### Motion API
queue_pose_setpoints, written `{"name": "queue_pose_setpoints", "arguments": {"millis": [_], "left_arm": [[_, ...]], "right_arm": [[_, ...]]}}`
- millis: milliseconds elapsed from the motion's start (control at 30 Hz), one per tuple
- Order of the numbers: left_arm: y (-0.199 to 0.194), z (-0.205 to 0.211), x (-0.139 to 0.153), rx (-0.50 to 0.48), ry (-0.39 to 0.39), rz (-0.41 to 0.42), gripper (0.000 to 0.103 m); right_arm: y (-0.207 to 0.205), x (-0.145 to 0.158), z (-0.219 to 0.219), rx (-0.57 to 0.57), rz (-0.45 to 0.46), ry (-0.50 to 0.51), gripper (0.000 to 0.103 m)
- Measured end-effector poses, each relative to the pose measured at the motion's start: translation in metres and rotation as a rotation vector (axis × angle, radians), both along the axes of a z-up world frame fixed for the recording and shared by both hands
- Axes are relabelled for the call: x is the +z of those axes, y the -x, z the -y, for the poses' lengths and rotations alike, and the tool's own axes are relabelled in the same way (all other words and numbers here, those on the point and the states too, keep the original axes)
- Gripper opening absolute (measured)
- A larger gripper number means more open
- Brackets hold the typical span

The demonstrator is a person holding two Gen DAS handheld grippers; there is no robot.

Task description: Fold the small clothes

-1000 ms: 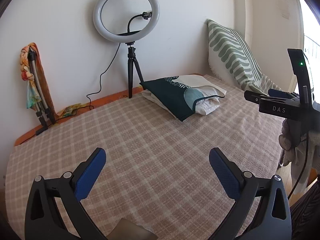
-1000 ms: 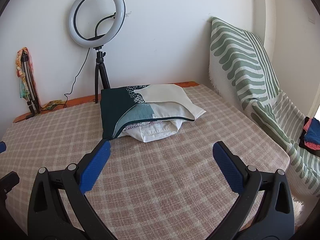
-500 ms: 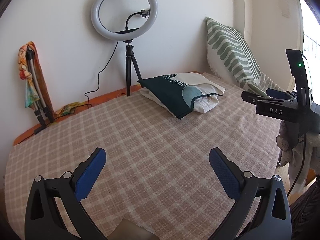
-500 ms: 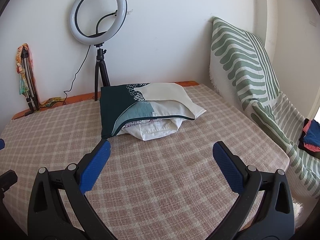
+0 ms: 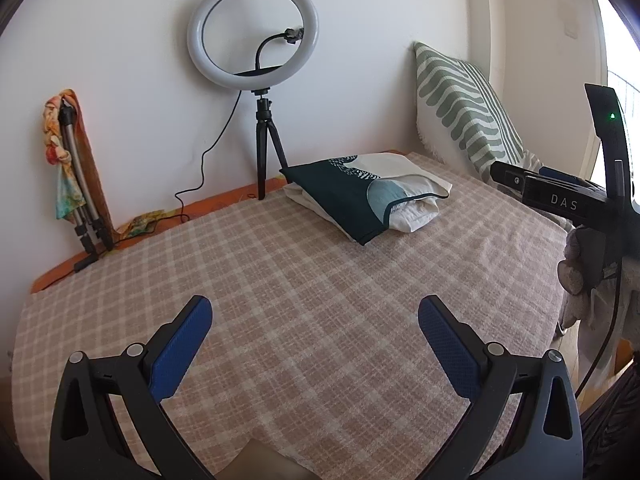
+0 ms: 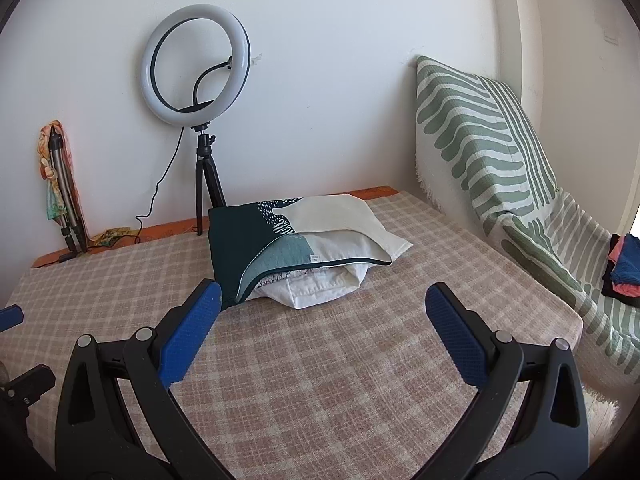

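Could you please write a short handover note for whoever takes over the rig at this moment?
Left gripper: open, empty, above the checked bedcover.
Right gripper: open, empty, pointing at the pillow.
Clothes: a small stack lies at the far right on the striped throw, seen only in the right wrist view; whether it is folded I cannot tell.
Bed: only the pillow lies on the cover, near the ring light; no garment is laid out.
Done: nothing that shows.
Left: probably fetch a garment from the stack, spread it on the cover and fold it.
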State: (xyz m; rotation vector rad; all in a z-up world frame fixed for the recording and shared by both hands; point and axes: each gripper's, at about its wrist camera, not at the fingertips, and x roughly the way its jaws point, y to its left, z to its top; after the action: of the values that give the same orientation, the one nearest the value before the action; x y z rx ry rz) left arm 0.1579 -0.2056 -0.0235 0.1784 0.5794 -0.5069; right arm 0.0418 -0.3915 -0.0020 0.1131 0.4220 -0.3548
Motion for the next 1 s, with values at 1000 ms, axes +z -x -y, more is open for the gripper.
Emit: {"name": "queue_pose_setpoints", "arguments": {"millis": [1000], "left_arm": [[0.0076, 0.0023, 0.0082, -0.01, 0.023, 0.013, 0.103]], "right_arm": [[0.0008, 0.0066, -0.0011, 0.001, 0.011, 0.006, 0.103]]}}
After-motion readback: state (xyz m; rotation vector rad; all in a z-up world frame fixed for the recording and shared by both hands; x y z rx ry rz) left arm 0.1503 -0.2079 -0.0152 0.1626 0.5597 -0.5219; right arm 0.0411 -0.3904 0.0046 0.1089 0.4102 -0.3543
